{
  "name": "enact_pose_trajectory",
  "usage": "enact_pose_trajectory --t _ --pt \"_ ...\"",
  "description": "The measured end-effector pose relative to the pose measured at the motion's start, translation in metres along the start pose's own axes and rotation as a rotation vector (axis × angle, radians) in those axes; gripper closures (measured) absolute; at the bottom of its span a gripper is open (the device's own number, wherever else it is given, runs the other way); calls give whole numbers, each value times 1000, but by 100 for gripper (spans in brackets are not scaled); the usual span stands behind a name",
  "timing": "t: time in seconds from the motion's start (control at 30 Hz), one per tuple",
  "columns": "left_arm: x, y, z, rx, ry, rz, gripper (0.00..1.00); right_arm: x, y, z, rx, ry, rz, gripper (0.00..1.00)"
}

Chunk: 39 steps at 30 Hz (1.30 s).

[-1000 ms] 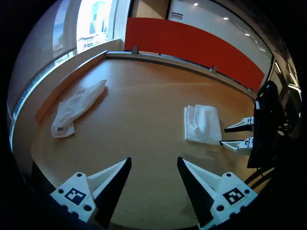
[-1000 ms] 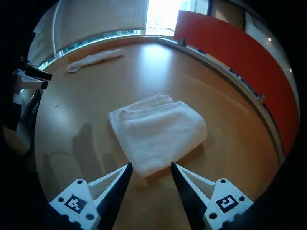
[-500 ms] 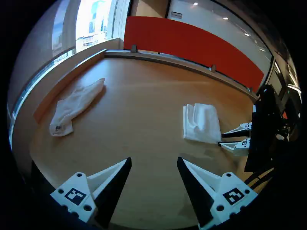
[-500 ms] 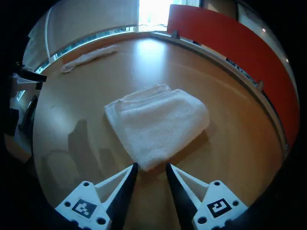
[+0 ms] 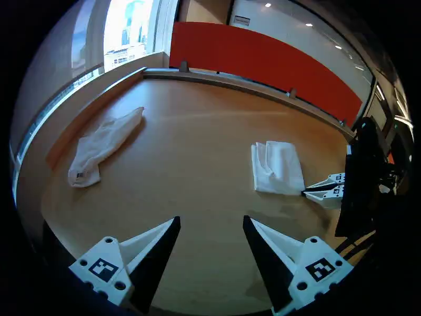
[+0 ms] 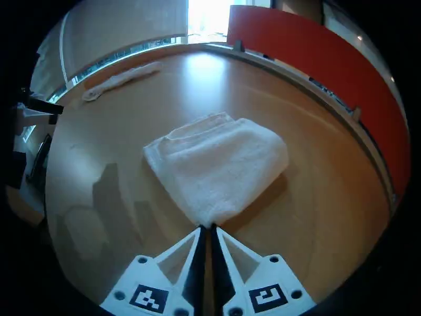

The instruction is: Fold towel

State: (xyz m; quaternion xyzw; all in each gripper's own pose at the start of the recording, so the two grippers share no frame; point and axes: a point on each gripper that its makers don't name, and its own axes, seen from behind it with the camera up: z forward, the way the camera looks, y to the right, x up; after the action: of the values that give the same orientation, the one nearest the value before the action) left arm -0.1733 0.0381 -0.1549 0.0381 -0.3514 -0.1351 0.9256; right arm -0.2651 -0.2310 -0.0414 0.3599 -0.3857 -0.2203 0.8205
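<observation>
A folded white towel [image 5: 277, 167] [image 6: 218, 160] lies on the wooden table [image 5: 200, 126]. My right gripper [image 6: 207, 227] is shut on the towel's near corner, with the cloth pinched between the fingertips. It also appears in the left gripper view, where the right gripper [image 5: 311, 191] touches the towel's right corner. My left gripper [image 5: 210, 219] hovers open over bare wood, well to the left of the folded towel, with nothing between its fingers. A second white towel [image 5: 102, 145] [image 6: 123, 79] lies loose and elongated near the window side.
A red panel [image 5: 263, 58] [image 6: 321, 58] runs along the table's far edge, above a raised ledge [image 5: 237, 84]. A bright window [image 5: 126, 31] borders the side next to the loose towel. Bare wood spreads between the two towels.
The right gripper's fingers have come together from open and now pinch the folded towel's near corner. The left gripper has hardly moved and stays open.
</observation>
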Motion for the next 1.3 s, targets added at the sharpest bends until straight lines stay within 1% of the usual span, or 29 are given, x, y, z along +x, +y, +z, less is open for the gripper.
enact_pose_trajectory --t 0.17,0.27,0.4,0.53,0.77,0.97,1.17,1.3 --pt "0 1 0 -4 0 3 12 3 1 -2 3 12 -8 97" --pt "0 1 0 -5 0 4 12 5 4 -6 1 17 -16 97" --pt "2 2 0 -9 4 5 12 15 9 -16 -8 36 -33 97" --pt "7 5 0 -17 12 7 12 32 17 -29 -22 64 -55 97" --pt "21 11 -1 -35 34 24 12 75 38 -56 -54 120 -104 97" --pt "34 17 -2 -52 54 41 12 110 57 -84 -83 156 -132 97" --pt "46 24 -3 -72 70 59 13 134 78 -116 -117 183 -150 97" --pt "52 28 -2 -84 75 72 12 142 92 -139 -141 193 -151 98"
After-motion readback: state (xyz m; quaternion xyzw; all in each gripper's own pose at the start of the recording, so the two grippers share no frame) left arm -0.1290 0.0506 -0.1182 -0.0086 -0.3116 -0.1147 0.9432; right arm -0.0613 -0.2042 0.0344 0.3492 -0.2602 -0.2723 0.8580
